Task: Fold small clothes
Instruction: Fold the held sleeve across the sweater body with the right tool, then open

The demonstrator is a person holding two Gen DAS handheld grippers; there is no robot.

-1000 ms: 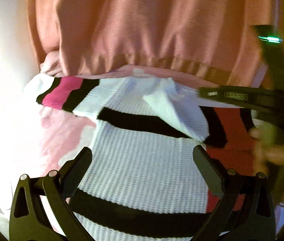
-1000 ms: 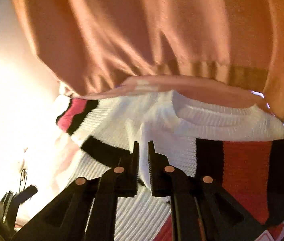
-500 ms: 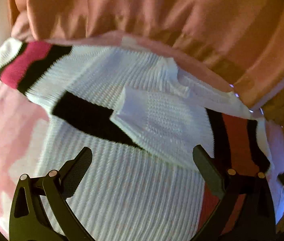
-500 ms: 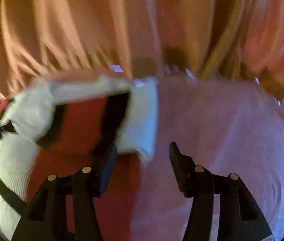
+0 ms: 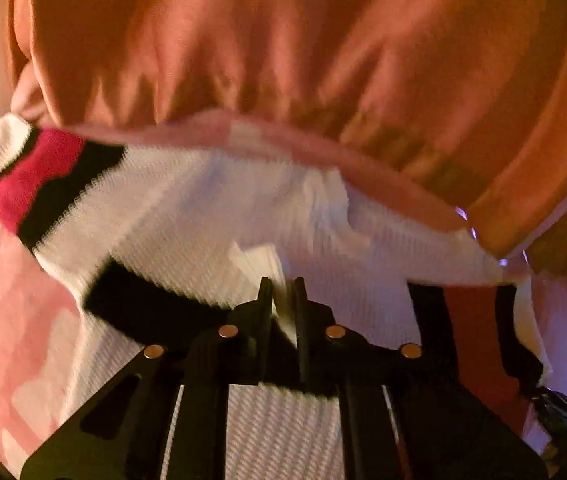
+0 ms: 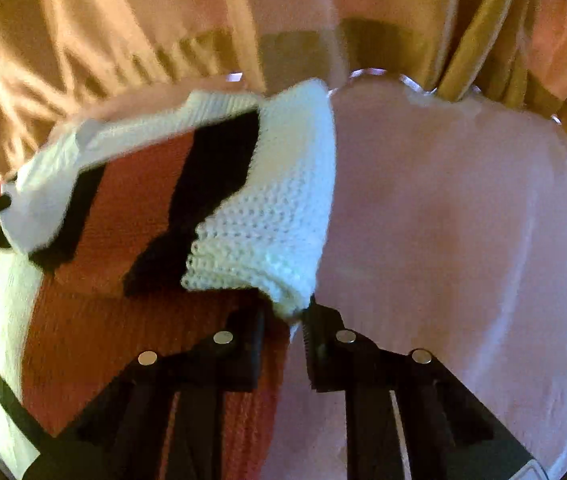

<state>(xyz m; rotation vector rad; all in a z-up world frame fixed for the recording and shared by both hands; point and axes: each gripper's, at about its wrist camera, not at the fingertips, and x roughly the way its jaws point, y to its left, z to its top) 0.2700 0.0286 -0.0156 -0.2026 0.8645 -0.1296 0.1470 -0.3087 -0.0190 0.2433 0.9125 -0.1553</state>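
Left tongs (image 5: 282, 300) clamped on white fold of striped knit sweater (image 5: 211, 216); right tongs (image 6: 289, 320) closing, pinching sweater's white cuff (image 6: 267, 216) over pink sheet (image 6: 443, 220)

A chunky ribbed knit sweater (image 5: 211, 216) in matt white, black and red wool-like yarn is lying on smooth pink cloth (image 6: 463, 220), while matt black plastic gripper fingers (image 5: 261, 320) with small shiny metal pins are showing.

My little white ribbed knit sweater (image 5: 211, 216) with the black and red stripes is lying flat on the pink cloth, right sleeve (image 6: 267, 208) folded in over the body, left sleeve (image 5: 39, 176) still sticking out.
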